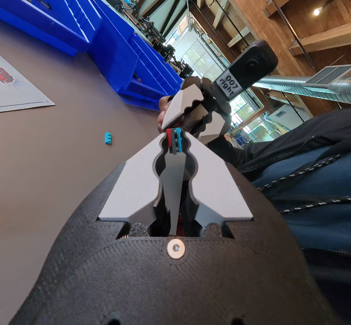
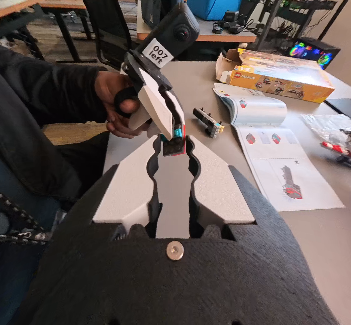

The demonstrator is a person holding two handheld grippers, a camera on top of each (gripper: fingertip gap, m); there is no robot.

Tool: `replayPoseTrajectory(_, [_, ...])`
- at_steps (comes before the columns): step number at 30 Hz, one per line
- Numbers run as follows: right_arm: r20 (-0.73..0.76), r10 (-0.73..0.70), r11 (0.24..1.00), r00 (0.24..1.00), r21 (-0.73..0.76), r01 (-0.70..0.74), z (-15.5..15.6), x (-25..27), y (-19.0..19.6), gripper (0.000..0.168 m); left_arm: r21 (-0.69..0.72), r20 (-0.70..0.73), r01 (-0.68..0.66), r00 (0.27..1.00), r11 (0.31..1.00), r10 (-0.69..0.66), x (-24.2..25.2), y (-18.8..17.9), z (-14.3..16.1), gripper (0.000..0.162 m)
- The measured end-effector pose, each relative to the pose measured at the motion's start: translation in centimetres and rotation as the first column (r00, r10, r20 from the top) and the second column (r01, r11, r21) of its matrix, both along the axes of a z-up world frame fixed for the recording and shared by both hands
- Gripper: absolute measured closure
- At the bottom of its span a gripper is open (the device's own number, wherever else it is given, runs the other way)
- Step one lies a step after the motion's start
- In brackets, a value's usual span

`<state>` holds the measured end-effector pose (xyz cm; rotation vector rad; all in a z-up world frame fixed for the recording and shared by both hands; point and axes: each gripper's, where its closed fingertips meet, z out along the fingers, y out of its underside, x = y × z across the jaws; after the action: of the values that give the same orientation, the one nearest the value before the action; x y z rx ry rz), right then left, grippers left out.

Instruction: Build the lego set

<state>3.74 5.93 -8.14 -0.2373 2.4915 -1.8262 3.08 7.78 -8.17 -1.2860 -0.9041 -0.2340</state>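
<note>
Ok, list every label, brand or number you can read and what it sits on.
Writing stays uncopied; these carry it:
White sticker on the left gripper: legible.
White label on the right gripper: legible.
Yellow box: brand print, legible.
Instruction booklet: numbers too blurred.

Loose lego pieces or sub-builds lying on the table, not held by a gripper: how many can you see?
2 clear ones: a teal piece on the brown table, and a black sub-build beside the instruction booklet. More pieces may sit in the blurred plastic bag.
</note>
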Motion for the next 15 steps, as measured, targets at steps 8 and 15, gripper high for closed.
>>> replayPoseTrajectory(8, [0.169,0.053,0.998,0.984,0.029,-0.059,-0.4,0.55,0.27,0.143,-0.036,-0.025,0.05,0.998,0.998,-0.051,0.72,0.42,-0.21,0.149])
replayPoseTrajectory(15, [0.184,0.068,0.997,0.981,0.032,-0.075,-0.27,0.76,0.43,0.144,-0.002,-0.035,0.071,0.997,0.998,-0.071,0.95,0.47,-0.11,0.149])
